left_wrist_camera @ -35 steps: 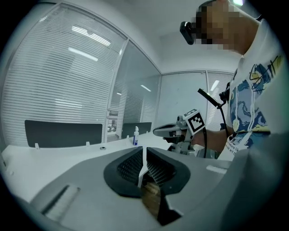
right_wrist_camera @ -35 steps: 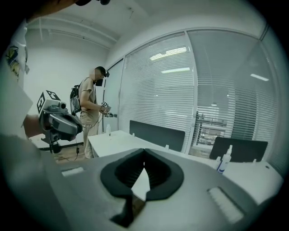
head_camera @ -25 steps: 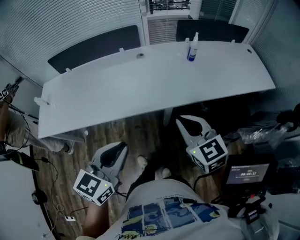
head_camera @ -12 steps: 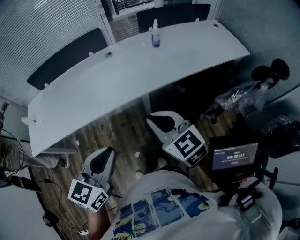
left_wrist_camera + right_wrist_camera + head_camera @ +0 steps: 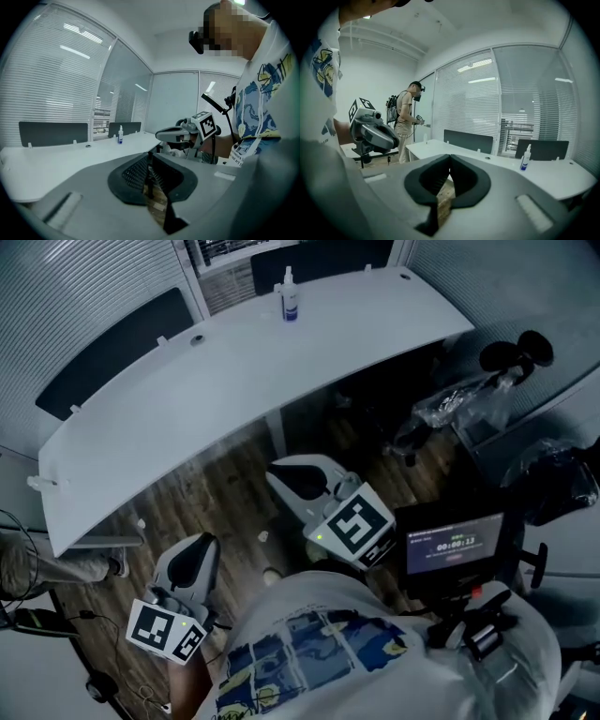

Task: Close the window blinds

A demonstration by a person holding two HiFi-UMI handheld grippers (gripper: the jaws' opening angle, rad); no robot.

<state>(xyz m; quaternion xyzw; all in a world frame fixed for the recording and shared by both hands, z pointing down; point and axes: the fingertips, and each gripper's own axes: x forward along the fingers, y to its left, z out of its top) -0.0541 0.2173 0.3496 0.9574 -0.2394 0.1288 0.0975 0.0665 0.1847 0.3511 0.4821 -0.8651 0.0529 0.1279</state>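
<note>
Office w/ glass walls; long white desk (image 5: 234, 381) runs across the upper half of head view, spray bottle (image 5: 288, 294) near its far edge. Blinds (image 5: 89, 277) hang behind the desk, upper left. Most slats look shut, but a narrow strip (image 5: 217, 251) at top centre reads as see-through.

Left tool (image 5: 199, 551), lower left, and right tool (image 5: 296, 476), centre, both have jaws together w/ nothing in them. They sit low over the wood floor (image 5: 216, 484), well apart from the blinds.

Judgement: task prob. not begun, no cord or wand within reach. Left to do: get round the desk, find the control, shut that strip.
</note>
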